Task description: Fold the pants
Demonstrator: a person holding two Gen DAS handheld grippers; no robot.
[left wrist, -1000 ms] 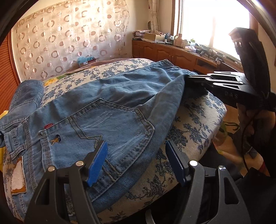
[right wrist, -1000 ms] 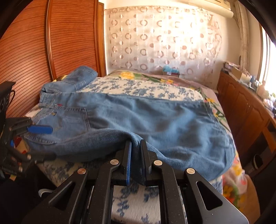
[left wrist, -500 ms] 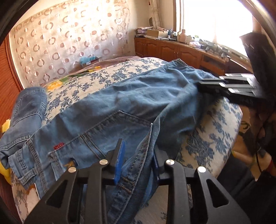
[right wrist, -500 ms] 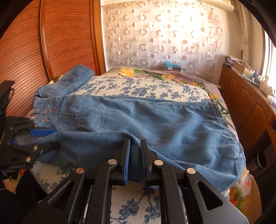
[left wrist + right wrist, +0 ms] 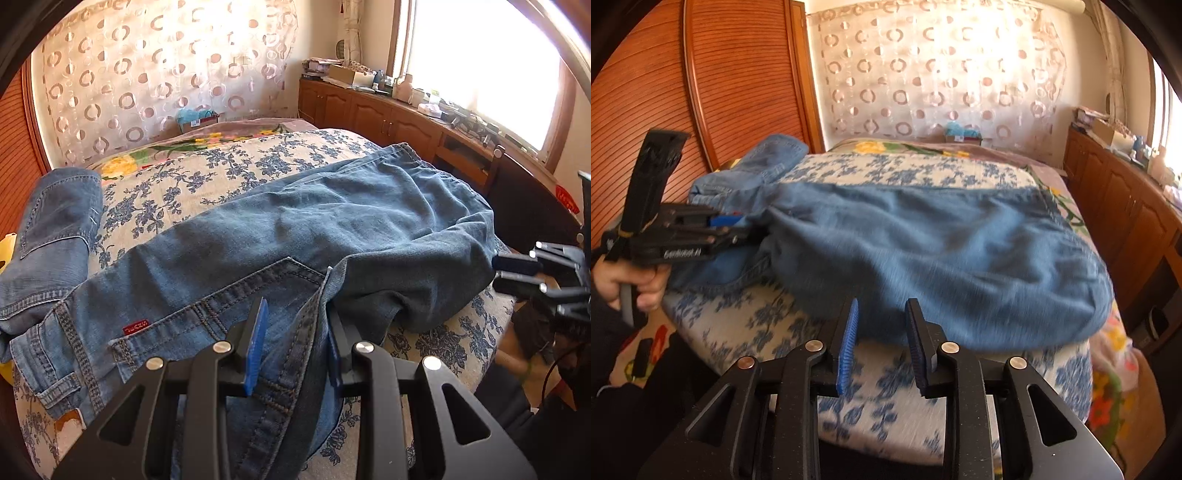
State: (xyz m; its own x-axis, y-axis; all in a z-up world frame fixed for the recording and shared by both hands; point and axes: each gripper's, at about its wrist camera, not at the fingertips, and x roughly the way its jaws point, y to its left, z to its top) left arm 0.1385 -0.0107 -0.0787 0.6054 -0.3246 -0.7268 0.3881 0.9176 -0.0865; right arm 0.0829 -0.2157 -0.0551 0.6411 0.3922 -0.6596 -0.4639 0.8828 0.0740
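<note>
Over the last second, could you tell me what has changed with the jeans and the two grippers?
The left gripper closed on the seat edge of the jeans, which now bunches up between its pads. The right gripper has just been opening and let go of the fold it pinched; nothing sits between its jaws now. The jeans remain spread across the bed.

Black hand-held gripper (image 5: 881,328) with blue ribbed pads, silver screws; blurred white lettering, perhaps a brand name.
</note>
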